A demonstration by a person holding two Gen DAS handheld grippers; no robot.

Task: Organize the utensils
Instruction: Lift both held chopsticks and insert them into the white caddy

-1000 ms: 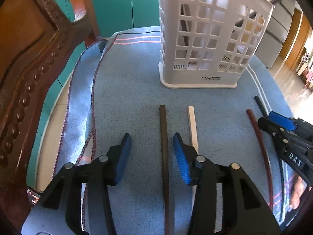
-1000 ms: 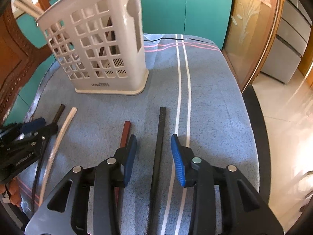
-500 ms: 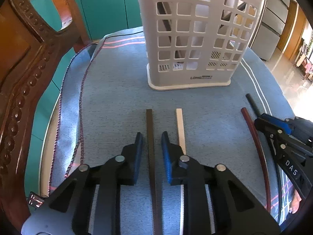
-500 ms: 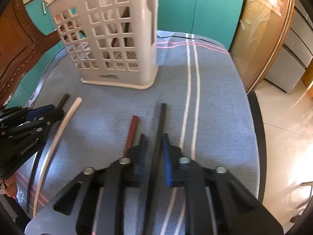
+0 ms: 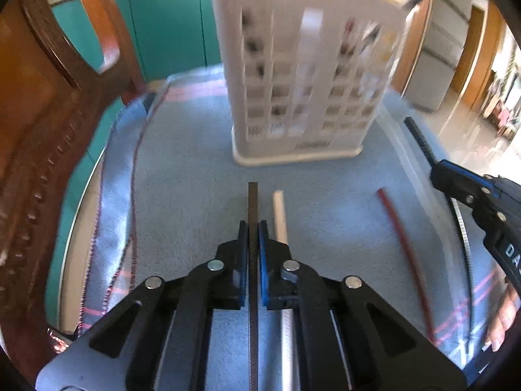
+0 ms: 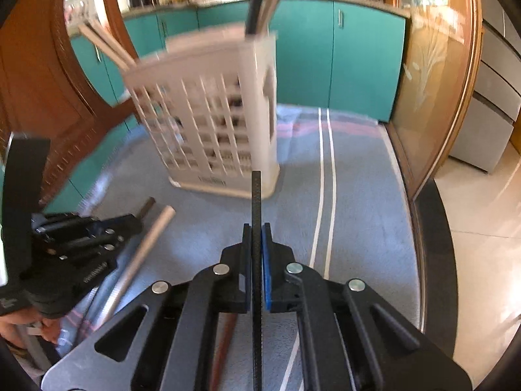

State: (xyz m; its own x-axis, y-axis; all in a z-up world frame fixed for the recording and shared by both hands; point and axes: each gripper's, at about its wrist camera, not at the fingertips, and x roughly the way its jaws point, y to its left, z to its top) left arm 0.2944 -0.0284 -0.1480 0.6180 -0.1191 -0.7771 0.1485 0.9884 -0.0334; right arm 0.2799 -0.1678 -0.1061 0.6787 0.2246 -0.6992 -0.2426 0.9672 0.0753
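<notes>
Left wrist view: left gripper just closed, pinching dark brown chopstick; beside it, on blue cloth, white chopstick, red chopstick. Right wrist view: right gripper just closed, clamped on black chopstick. Beyond, white utensil basket upright, holding chopsticks.

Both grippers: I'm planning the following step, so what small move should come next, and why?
Probably carry both sticks up toward the white basket. The left gripper is shut on a dark chopstick, the right gripper on a black chopstick; the basket already holds others.
</notes>
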